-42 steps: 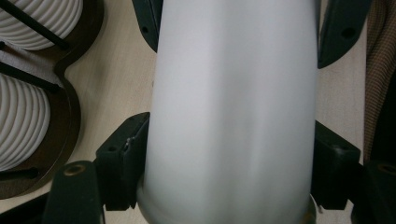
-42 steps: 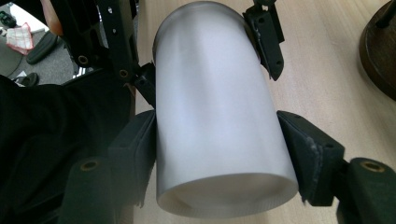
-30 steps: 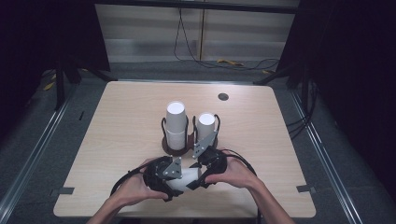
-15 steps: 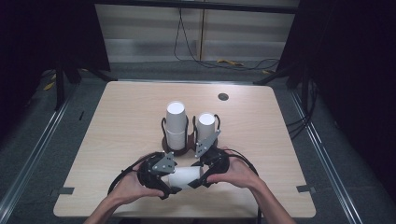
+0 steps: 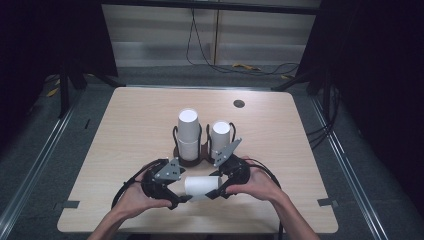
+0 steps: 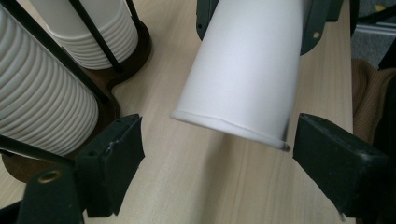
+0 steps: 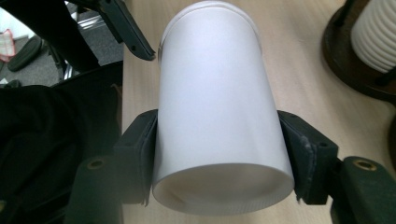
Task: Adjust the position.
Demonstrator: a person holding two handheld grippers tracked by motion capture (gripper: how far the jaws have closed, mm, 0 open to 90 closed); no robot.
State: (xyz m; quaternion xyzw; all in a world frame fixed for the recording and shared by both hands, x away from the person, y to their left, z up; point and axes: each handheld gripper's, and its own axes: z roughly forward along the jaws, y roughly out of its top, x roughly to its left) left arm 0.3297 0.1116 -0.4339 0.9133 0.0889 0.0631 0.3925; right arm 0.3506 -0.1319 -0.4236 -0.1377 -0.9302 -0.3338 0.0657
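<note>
A white paper cup (image 5: 202,186) lies level just above the table near its front edge. My right gripper (image 5: 216,186) is shut on the cup's base end; in the right gripper view (image 7: 219,140) both pads press its sides. My left gripper (image 5: 184,190) faces the cup's rim. In the left gripper view its jaws (image 6: 219,140) stand open on either side of the rolled rim of the cup (image 6: 243,74), not pressing on it. Two stacks of white cups (image 5: 188,132) (image 5: 220,137) stand upright in a dark wire holder (image 5: 192,159) just behind the grippers.
The holder's dark base (image 6: 116,79) and its cup stacks (image 6: 42,102) are close to the left jaw. A small dark round cap (image 5: 239,104) sits in the tabletop at the back. The wooden table (image 5: 125,150) has bare room left and right of the holder.
My left gripper has shifted slightly to the left, so more of the cup shows between the two grippers. The right gripper and the cup have stayed in place.
</note>
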